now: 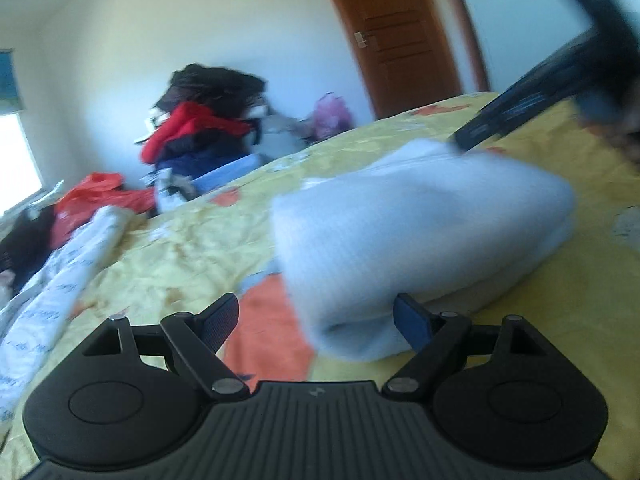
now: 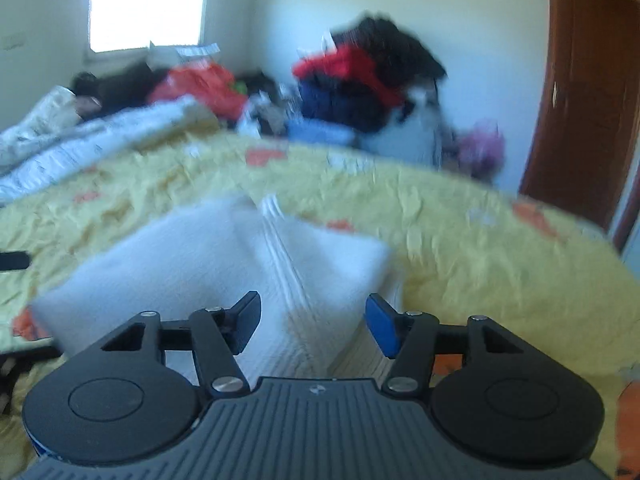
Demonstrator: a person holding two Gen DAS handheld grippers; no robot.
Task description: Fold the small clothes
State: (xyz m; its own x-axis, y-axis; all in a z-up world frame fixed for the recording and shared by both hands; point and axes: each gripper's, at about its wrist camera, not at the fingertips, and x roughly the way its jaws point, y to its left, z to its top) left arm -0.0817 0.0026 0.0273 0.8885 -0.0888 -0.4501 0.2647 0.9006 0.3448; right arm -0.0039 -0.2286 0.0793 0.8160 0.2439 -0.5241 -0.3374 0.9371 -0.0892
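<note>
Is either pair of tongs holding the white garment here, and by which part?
Nothing is held. Both the left tongs and right tongs stand open at the folded white garment, pads clear.

- Left wrist view: low over yellow bedsheet (image 1: 168, 248), facing far clothes pile (image 1: 200, 120), white garment (image 1: 420, 232) close.
- Right wrist view: similarly low, same garment (image 2: 224, 256), pile (image 2: 360, 84), sheet (image 2: 460, 216) shared.

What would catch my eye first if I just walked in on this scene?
Probably the folded white garment, lying on the crumpled yellow bedspread right before both claws. Behind it, a heap of red and dark clothes towers against the far wall, beside a brown wooden door.
</note>
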